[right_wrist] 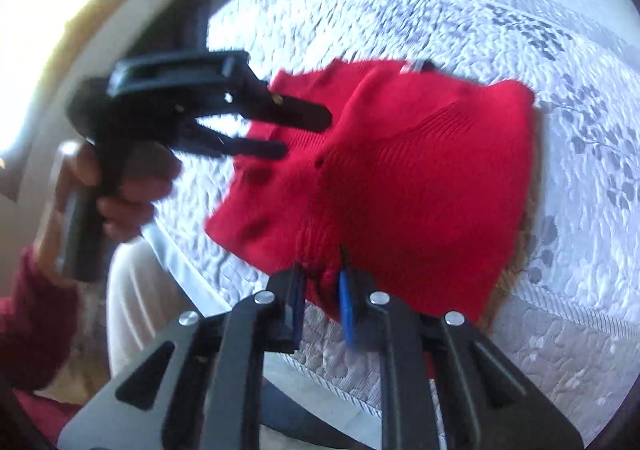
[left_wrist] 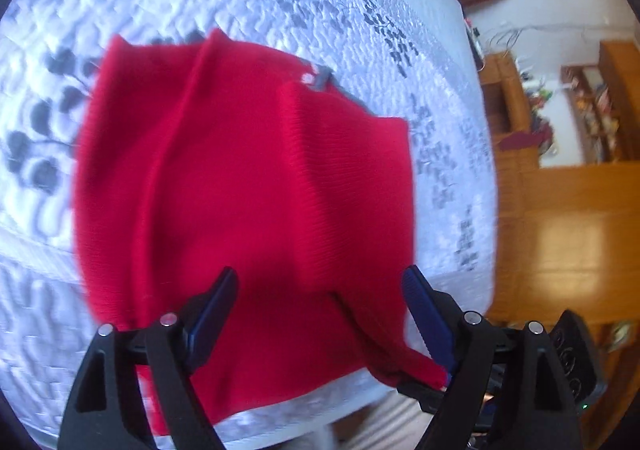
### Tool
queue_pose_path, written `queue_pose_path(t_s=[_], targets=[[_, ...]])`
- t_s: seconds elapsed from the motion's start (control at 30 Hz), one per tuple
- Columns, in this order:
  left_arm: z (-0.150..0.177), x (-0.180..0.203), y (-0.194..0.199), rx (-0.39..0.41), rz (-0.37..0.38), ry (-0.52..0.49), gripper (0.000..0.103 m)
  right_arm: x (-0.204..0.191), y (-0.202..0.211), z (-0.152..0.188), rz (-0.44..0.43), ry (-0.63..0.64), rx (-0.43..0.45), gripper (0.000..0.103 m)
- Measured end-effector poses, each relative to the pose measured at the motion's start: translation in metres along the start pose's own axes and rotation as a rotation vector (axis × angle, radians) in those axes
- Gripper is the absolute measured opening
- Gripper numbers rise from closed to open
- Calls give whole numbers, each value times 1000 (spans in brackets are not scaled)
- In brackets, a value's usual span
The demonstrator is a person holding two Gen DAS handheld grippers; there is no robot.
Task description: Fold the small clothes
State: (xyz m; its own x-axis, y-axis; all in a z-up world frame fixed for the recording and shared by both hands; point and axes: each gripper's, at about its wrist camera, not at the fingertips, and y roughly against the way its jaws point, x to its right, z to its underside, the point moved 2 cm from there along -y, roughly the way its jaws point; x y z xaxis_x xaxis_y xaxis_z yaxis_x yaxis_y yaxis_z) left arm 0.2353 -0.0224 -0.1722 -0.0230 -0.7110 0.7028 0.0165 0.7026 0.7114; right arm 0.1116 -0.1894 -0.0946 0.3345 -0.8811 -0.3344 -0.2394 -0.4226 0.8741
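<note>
A white quilted bedspread [right_wrist: 460, 29] with a grey leaf print covered the bed, wooden furniture behind it. The right gripper [right_wrist: 322, 302] was clamped narrow on a bunched fold at the near edge of the red knitted garment [right_wrist: 420, 177], which was spread close to the bed's near edge. The left gripper [left_wrist: 320, 302] was held wide above the garment's near hem, nothing pinched. The knit was judged light, soft and limp (ribbed, so hardly slippery), likely to sag wherever unsupported. A hold at the hem corners was judged best, not the middle.
</note>
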Motion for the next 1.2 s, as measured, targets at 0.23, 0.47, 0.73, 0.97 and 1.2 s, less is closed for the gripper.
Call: queue_pose_path(t_s=[0.23,0.47,0.73,0.97,1.2], targets=[[-16,16,-38,-87,77,74,84,16,24,-13,-32,-24,64,13],[-33,24,-65,-122,111,105,49,22,35,-7,-54,-34,85,13],[-49,20,-76,-122,75,107,29,22,34,-1,-64,-26,84,13],[-54,22,-63,-80,77,82,16,14,35,0,-69,-21,87,13],[-61,29,-23,-9,65,9,15,-15,28,-11,-102,23,77,13]])
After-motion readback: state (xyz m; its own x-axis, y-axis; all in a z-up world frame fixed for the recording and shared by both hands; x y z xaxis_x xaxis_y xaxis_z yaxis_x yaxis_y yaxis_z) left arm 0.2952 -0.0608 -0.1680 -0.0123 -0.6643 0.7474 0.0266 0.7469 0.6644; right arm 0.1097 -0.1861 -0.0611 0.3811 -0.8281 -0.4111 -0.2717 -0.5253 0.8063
